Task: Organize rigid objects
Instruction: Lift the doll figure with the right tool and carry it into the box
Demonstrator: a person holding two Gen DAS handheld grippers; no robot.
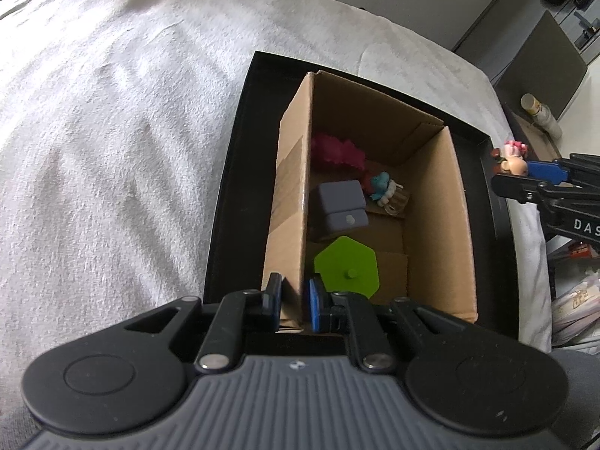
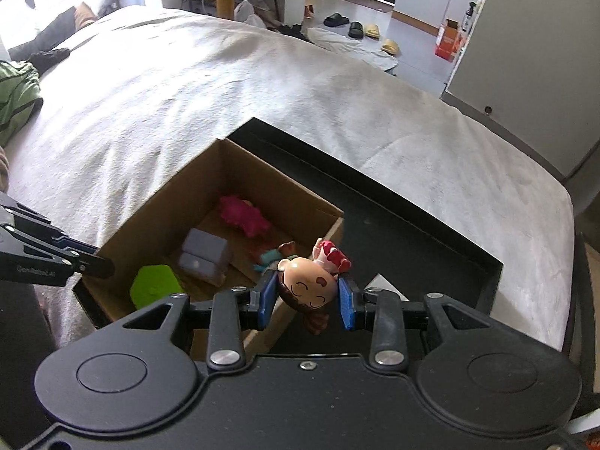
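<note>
Figurine (image 2: pixel 305 288) with a smiling face and a pink bow sits clamped head-first between the blue pads (image 2: pixel 267 300) of the right hand-held gripper (image 2: pixel 306 302), which hangs over the near right corner of the cardboard box (image 2: pixel 157 206). In the left wrist view the same figurine (image 1: pixel 512 159) shows at the right edge, just outside the box's right wall. The left hand-held gripper (image 1: pixel 294 300) is closed down on the box's left wall (image 1: pixel 288 202), one finger outside and the blue pad (image 1: pixel 314 303) inside.

The box stands open-topped inside a shallow black tray (image 1: pixel 232 187) that lies on a bed covered with a white blanket (image 1: pixel 112 131). Inside the box lie a lime-green hexagonal piece (image 1: pixel 347 266) with a small peg, nearest the left hand-held gripper, then a grey-lilac block (image 1: pixel 341 206), a small blue-and-white toy (image 1: pixel 384 187) beside it, and a pink ruffled piece (image 1: pixel 337 152) at the far end.

Right of the box the tray floor (image 2: pixel 393 236) is bare but for a small white scrap (image 2: pixel 378 281) near the right hand-held gripper. Beyond the bed, slippers (image 2: pixel 356 30) lie on the floor.
</note>
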